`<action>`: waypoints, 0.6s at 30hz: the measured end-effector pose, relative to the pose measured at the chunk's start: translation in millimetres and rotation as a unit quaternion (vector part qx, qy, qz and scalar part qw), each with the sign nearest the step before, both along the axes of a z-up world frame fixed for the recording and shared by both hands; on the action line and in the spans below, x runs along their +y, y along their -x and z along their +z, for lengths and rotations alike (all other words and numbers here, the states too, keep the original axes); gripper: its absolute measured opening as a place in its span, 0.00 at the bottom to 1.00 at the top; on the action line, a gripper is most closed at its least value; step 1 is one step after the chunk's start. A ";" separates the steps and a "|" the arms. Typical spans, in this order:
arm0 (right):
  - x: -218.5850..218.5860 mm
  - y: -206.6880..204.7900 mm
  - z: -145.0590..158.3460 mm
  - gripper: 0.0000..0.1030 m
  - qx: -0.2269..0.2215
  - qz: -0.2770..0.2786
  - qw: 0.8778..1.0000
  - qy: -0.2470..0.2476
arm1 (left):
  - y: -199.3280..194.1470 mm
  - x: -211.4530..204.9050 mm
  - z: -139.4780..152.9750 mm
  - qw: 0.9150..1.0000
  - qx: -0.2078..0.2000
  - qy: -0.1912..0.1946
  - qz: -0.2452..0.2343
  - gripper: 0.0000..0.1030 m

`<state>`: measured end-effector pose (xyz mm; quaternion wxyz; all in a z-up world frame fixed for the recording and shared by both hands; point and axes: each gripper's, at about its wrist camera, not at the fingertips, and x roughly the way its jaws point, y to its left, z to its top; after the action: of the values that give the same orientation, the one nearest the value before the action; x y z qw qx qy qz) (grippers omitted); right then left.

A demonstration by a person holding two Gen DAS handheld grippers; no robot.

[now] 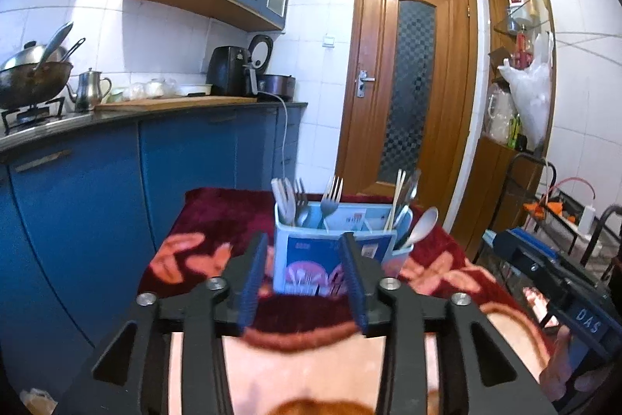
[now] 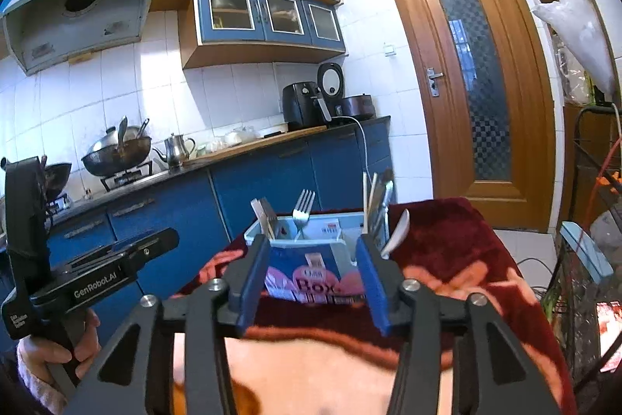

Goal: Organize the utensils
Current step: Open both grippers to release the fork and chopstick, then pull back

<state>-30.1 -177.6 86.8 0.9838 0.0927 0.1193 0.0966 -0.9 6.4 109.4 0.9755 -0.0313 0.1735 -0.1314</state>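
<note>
A light blue utensil box stands upright on a red patterned blanket, straight ahead of both grippers. It holds forks, chopsticks and a white spoon in its right side cup. The box, a fork and the spoon also show in the right wrist view. My left gripper is open and empty, a short way in front of the box. My right gripper is open and empty, equally near it. The left gripper's body shows at the left of the right wrist view.
Blue kitchen cabinets and a counter with a wok, a kettle and an air fryer run along the left. A wooden door is behind the table. A wire rack and shelves stand at the right.
</note>
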 end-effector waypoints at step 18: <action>9.6 16.5 -74.6 0.76 0.037 -0.027 0.997 0.062 | 13.2 -5.9 -81.9 0.998 0.020 -0.039 0.047 0.68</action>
<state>-46.7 -168.0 12.2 0.9848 0.0382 0.1589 0.0587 -14.1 0.5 27.5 0.9774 -0.0038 0.1963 -0.0781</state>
